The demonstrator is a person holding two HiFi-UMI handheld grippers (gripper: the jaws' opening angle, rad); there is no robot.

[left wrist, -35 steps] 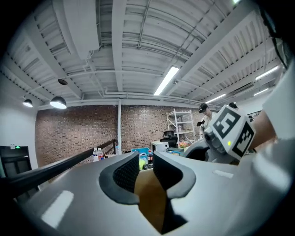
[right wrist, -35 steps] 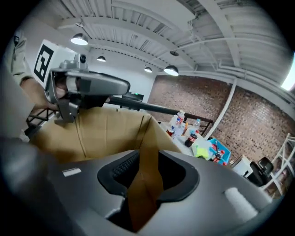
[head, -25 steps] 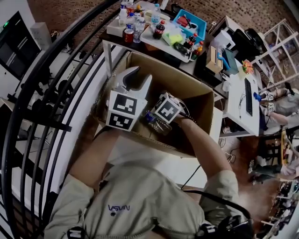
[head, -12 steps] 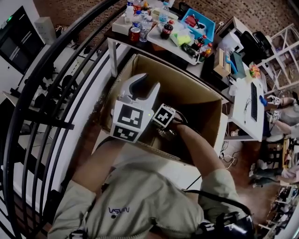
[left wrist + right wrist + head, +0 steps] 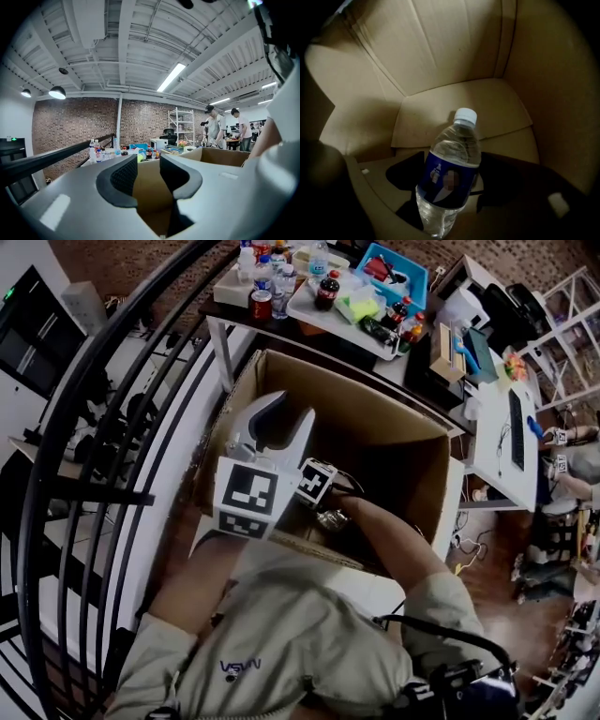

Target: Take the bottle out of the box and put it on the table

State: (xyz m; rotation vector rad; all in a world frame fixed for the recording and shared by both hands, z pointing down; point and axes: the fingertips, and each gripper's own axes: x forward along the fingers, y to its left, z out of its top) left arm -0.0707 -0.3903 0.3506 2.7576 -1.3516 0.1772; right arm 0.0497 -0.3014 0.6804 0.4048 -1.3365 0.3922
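The bottle [image 5: 451, 161] lies on the floor of the box [image 5: 375, 395]. The right gripper [image 5: 452, 185] points down inside the box, and its jaws are opening with the bottle between them (the pads do not press it). The left gripper [image 5: 149, 176] hangs above the box's rim, jaws slightly apart and holding nothing.

My view: a brick-walled workshop under a white industrial ceiling

From the feed I make out a red-brown brick wall [image 5: 70, 126] at the back, a ribbed ceiling [image 5: 140, 42] crossed by pipes, one long strip light [image 5: 171, 77] glowing, and a dark pendant lamp [image 5: 57, 92] to the left. A white metal shelf unit [image 5: 183, 123] stands against the brick. Looking down, I see a curved black railing [image 5: 94, 493], a white desk [image 5: 489, 457] and a brown floor [image 5: 492, 549].
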